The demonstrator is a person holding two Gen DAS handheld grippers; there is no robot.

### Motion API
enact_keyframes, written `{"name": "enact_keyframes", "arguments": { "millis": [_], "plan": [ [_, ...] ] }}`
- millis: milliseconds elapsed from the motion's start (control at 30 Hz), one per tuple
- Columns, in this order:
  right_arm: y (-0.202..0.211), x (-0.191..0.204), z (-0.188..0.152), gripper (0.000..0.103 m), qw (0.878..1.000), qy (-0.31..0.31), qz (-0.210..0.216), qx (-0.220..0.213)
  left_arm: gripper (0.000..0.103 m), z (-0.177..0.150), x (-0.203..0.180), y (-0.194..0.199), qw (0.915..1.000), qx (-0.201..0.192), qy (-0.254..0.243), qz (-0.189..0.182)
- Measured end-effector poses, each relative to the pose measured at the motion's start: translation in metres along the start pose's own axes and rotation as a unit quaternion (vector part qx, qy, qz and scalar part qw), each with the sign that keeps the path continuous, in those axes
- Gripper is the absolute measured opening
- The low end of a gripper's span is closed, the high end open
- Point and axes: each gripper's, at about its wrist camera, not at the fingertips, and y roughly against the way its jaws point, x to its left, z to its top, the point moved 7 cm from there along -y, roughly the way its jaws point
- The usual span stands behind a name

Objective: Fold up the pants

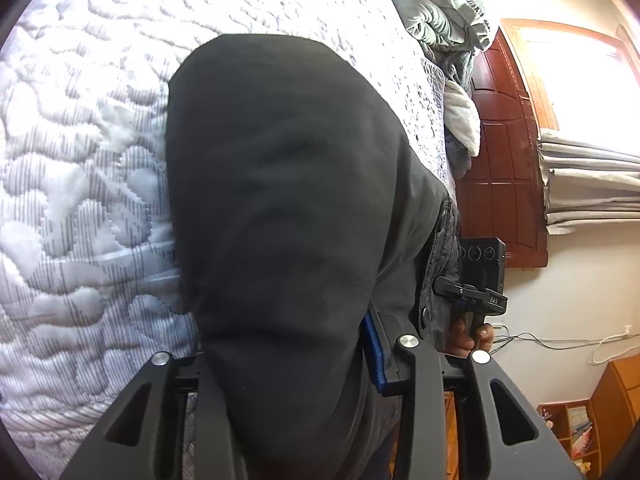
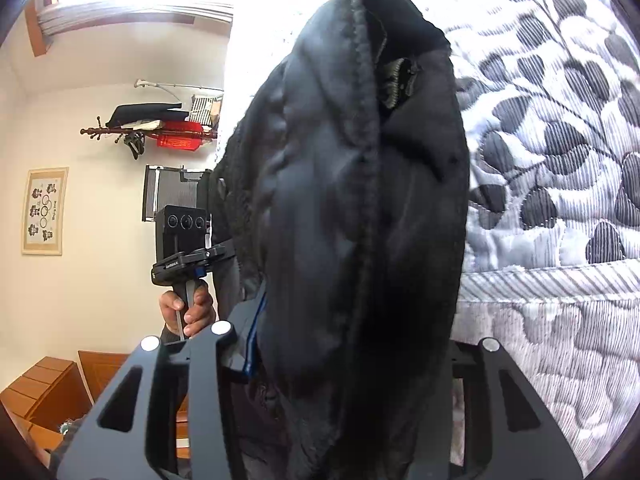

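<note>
The black pants (image 1: pixel 280 200) hang in front of both cameras and fill the middle of each view. My left gripper (image 1: pixel 288 360) is shut on the pants, with the cloth bunched between its fingers and draped over them. My right gripper (image 2: pixel 344 344) is shut on the pants (image 2: pixel 360 200) too; here the fleece lining and a thick seam show. The fingertips are hidden by the cloth. Each view shows the other gripper held in a hand at the side: the right one (image 1: pixel 476 292) and the left one (image 2: pixel 188 256).
A quilted grey-and-white bedspread (image 1: pixel 80 160) lies behind the pants, with a leaf print (image 2: pixel 560 140). Bunched bedding (image 1: pixel 444 12) sits at the bed's far end. A wooden door (image 1: pixel 504 160), curtains, a coat rack (image 2: pixel 160 128) and wooden furniture stand around the room.
</note>
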Motion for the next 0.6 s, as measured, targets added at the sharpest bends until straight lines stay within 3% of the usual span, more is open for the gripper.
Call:
{"name": "enact_keyframes", "arguments": {
  "millis": [267,600],
  "plan": [
    [-0.008,0.041,0.018,0.042,0.999,0.038,-0.004,0.008,0.036,0.008,-0.012,0.040,0.9996,-0.021,-0.015,0.015],
    [-0.065,0.100,0.117,0.042,0.997,0.076,-0.015,0.022,0.036,0.079,0.013,0.116,0.9967,-0.072,-0.002,0.036]
  ]
}}
